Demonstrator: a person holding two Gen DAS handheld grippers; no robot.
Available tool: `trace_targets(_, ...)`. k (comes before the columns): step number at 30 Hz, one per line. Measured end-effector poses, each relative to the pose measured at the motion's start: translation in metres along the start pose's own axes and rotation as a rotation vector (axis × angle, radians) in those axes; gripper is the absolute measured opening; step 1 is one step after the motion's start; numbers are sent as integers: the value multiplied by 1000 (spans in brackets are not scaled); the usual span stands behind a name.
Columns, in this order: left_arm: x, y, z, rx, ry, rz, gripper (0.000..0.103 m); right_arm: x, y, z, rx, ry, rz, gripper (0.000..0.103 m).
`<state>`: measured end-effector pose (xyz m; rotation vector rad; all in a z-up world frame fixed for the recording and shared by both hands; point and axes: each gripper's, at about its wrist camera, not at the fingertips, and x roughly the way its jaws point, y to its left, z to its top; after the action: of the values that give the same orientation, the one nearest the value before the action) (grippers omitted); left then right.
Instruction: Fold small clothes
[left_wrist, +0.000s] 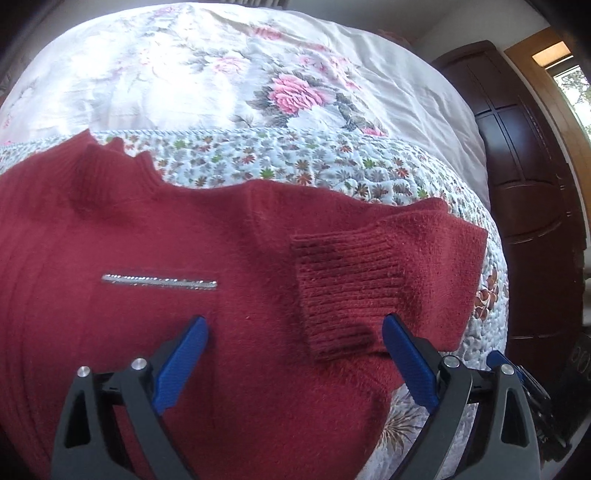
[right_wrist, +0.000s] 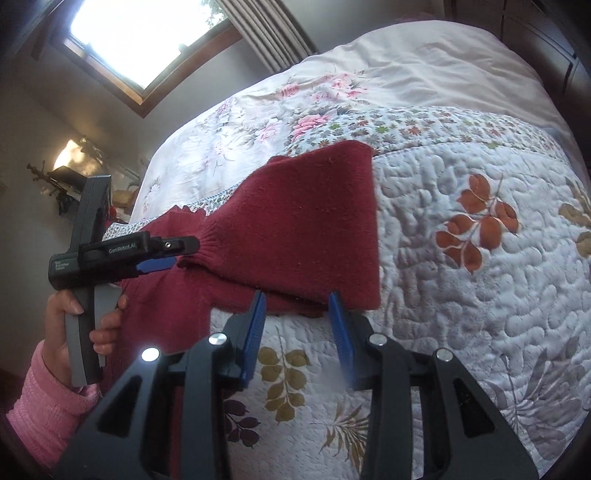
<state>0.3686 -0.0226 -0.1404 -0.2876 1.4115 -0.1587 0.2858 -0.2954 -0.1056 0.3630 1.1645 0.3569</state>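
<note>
Red sweater (left_wrist: 229, 236) spread flat on a bed, on a flowery quilt (left_wrist: 295, 158). In the left wrist view, from the left: ribbed collar (left_wrist: 107, 173), then a shiny silver strip (left_wrist: 159, 281) on the chest, then a sleeve (left_wrist: 384, 266) folded in across the body with its ribbed cuff on top. Left gripper (left_wrist: 295, 325) low over the chest, jaws wide apart, holding nothing, one blue pad on each side of the cuff. Dark wooden wardrobe (left_wrist: 517, 166) far right, beside the bed. In the right wrist view only: a hand (right_wrist: 70, 314) in a pink knit sleeve (right_wrist: 44, 406) at the far left, a window (right_wrist: 144, 33) and curtain (right_wrist: 269, 33) up top. Right gripper (right_wrist: 297, 299) at the near edge of the folded sleeve, jaws apart, not clamped on the wool. White quilt with leaf prints (right_wrist: 476, 221) to the right.
</note>
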Motion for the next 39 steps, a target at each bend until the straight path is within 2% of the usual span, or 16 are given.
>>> trace_targets(2, 3, -6, 2, -3, -1, -1, 88, -3, -3, -3, -5, -6, -14, 36)
trace_targets(5, 3, -18, 4, 6, -10, -22, 69, -6, -11, -6, 9, -9, -24, 36)
trace_targets(8, -2, -22, 4, 9, -42, -3, 44, -7, -16, -7, 30, -14, -25, 36)
trace_targets(10, -10, -17, 4, -12, -64, -38, 9, -9, -16, -6, 39, -18, -19, 36)
trace_targets(11, -17, -11, 4, -33, -85, -66, 6, -9, -15, -6, 41, -20, -16, 36)
trace_targets(14, -54, 2, -3, -43, -190, -127, 6, -9, -11, -5, 39, -26, -15, 36)
trace_targets(16, -87, 11, -11, -15, -275, -134, 6, -7, -8, -2, 37, -29, -9, 36)
trace_targets(19, -128, 44, -20, -53, -360, -137, 6, -4, -1, 3, 33, -34, 14, 36)
trace_targets(21, -151, 74, -23, -73, -410, -102, 6, 0, 7, 7, 26, -32, 36, 37)
trace_targets(23, -165, 104, -23, -103, -427, -74, 6, 7, 16, 12, 18, -22, 59, 42)
trace_targets(27, -175, 161, -20, -165, -465, 26, 2, 29, 44, 22, -10, 8, 92, 49)
trace_targets(29, -173, 183, -19, -199, -463, 50, 2, 43, 56, 26, -11, 32, 114, 53)
trace_targets(31, -163, 202, -20, -223, -423, 72, 2, 59, 63, 30, 9, 54, 72, 55)
trace_targets(33, -143, 210, -23, -240, -349, 7, 2, 66, 62, 33, 29, 48, 53, 57)
trace_targets(37, -101, 197, -31, -249, -218, -100, 14, 68, 59, 32, 59, 45, 62, 57)
trace_targets(39, -78, 184, -26, -247, -154, -146, 32, 65, 60, 33, 50, 40, 48, 56)
